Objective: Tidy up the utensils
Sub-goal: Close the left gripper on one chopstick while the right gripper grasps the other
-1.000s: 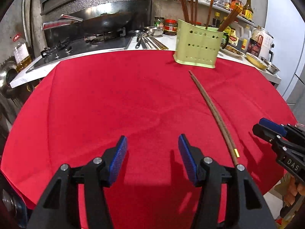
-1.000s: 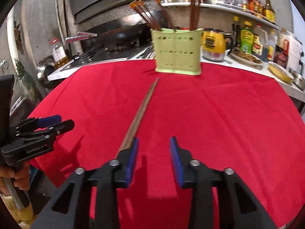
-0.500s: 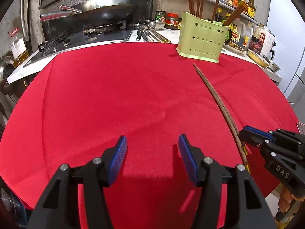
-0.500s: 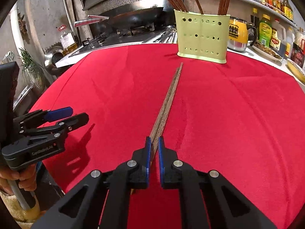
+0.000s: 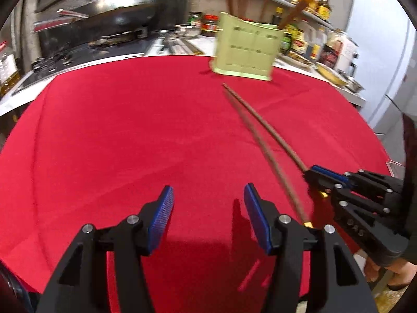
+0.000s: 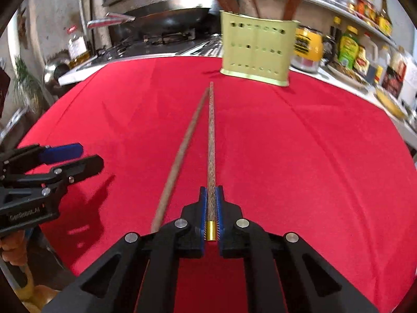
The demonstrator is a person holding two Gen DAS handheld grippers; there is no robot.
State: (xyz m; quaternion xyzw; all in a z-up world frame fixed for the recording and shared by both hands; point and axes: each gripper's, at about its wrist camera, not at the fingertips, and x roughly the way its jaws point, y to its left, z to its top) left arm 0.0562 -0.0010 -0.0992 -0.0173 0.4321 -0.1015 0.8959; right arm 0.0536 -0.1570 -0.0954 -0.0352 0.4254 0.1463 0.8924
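Two chopsticks and a holder are all that sit on the desk (image 6: 325,156), which is draped in a red cloth that fills most of both views. Behind it runs a kitchen counter with a wok (image 6: 166,17) on a stove, and a shelf of bottles and jars to the right. The pale green perforated utensil holder (image 6: 256,49) stands upright at the far edge of the cloth, with several brown chopsticks leaning out of its top.

The left gripper (image 5: 208,210) hovers over the near part of the cloth with its blue-padded fingers spread wide and nothing between them. The right gripper (image 6: 211,210) is closed around the held chopstick (image 6: 211,140) near its gold-capped end; the stick runs straight ahead, its tip pointing toward the holder and stopping short of it. The loose chopstick (image 6: 182,154) lies just to the left of the held one, close to it at the far tips and spreading apart toward the near end. Whether the held stick's far tip touches the cloth is unclear.
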